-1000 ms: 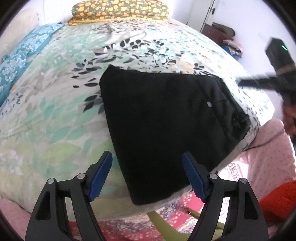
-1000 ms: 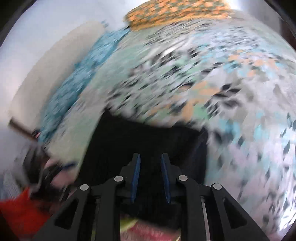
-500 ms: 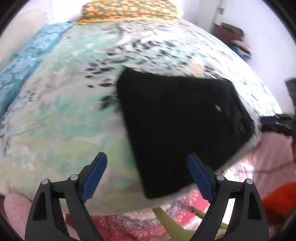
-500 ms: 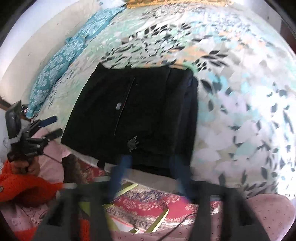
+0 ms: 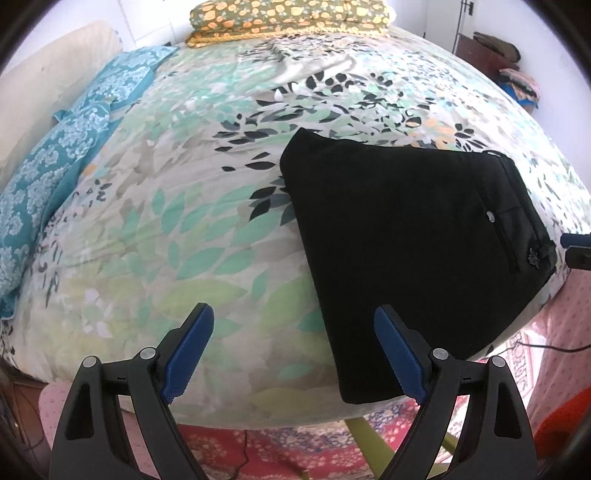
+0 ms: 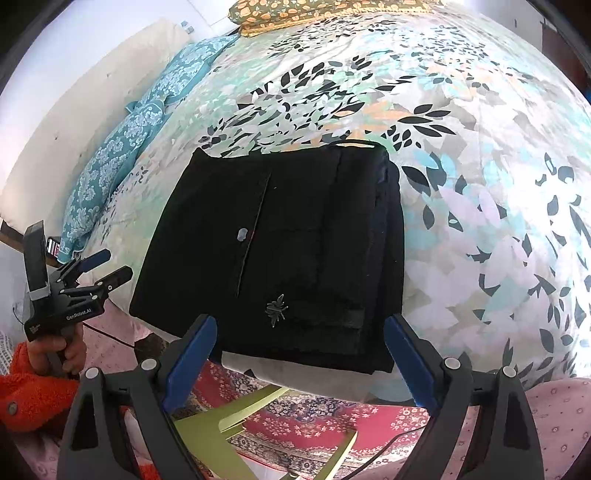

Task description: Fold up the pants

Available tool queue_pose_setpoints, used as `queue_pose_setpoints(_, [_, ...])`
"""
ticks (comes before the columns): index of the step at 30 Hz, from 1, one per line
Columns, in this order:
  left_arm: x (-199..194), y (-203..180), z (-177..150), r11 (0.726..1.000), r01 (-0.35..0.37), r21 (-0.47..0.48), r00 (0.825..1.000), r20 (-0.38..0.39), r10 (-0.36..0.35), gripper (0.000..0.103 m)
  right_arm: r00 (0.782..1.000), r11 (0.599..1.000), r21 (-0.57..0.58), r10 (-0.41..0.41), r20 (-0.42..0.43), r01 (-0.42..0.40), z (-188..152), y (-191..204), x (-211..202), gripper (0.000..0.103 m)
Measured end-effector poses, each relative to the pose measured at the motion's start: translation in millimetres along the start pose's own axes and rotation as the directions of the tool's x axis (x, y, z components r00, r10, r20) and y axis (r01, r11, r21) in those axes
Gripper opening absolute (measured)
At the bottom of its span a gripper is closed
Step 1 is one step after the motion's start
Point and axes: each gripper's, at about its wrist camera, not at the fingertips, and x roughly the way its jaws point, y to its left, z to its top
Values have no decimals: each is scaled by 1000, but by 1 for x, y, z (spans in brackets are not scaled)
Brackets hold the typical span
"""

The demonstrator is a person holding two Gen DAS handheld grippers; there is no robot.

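Black pants [image 5: 406, 236] lie folded into a flat rectangle near the front edge of the bed [image 5: 177, 229]. In the right wrist view the pants [image 6: 288, 236] show a white button [image 6: 242, 233] beside a pocket slit. My left gripper [image 5: 291, 321] stands open, with its right finger over the pants' near left corner and nothing between its pads. From the right wrist view, the left gripper [image 6: 96, 269] is off the pants' left side, held by a hand in an orange sleeve. My right gripper [image 6: 300, 325] is open just short of the pants' near edge, holding nothing.
The bed has a leaf-print cover, with teal pillows [image 5: 55, 162] at the left and a folded orange-patterned blanket [image 5: 288, 18] at the far end. Below the bed edge are a red patterned rug [image 6: 314, 424], a yellow-green frame [image 6: 229, 413] and a cable.
My right gripper went from nearly shut over the pants to wide open, and drew back toward the bed edge. My left gripper opened slightly wider and swung left, so the pants sit further right.
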Motion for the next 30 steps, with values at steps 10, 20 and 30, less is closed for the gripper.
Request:
queue_pose_setpoints(10, [64,66,11,858,382,-343,895,-93,-435,98,986,976,149,165,-20,-160,27,-76,25,92])
queue_pose_setpoints(20, [97,49,16,814,461,-353,844,-108,-525,98,913,896,243,400,-80,-371,46,-95,78,103])
queue_pose_setpoints(30, [77,20,38,839,463,-287,858,-90,-505,30,904,913,70,407,-131,-401,48,-45,72,42])
